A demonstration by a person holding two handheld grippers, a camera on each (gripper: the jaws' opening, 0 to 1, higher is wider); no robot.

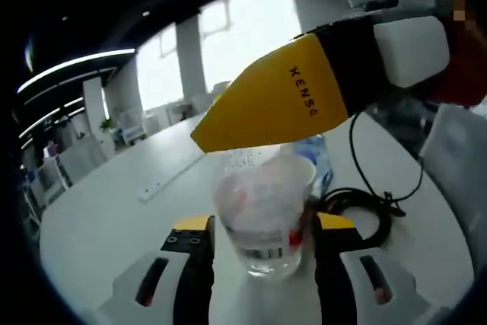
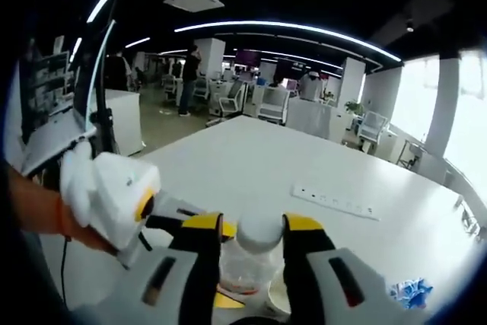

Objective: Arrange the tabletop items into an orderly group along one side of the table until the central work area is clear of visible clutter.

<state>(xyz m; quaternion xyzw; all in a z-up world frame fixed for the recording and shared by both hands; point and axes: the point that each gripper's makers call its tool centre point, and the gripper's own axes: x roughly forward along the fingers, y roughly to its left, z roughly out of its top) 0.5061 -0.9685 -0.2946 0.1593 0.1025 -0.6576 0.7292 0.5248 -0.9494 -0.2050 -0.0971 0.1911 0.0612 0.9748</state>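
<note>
The word "XENSE" was printed in dark letters along the yellow jaw of the right gripper (image 1: 251,123), which reached in from the upper right of the left gripper view, its tip at the rim of a clear plastic bottle (image 1: 262,215). A striped barcode-like patch and red marks were seen on the bottle's glossy, rounded wall, but no text could be read. The bottle was clamped between the yellow-tipped black jaws of the left gripper (image 1: 262,243), above the smooth white desk (image 1: 99,226). A coiled black cable (image 1: 365,207) lay on the desk to the right, and a long white power strip (image 1: 171,175) to the left.

In the right gripper view, the right gripper (image 2: 259,245) was closed on the bottle's white cap (image 2: 259,231), while the power strip (image 2: 336,202) lay flat beyond. A crumpled blue wrapper (image 2: 411,292) lay at lower right.
</note>
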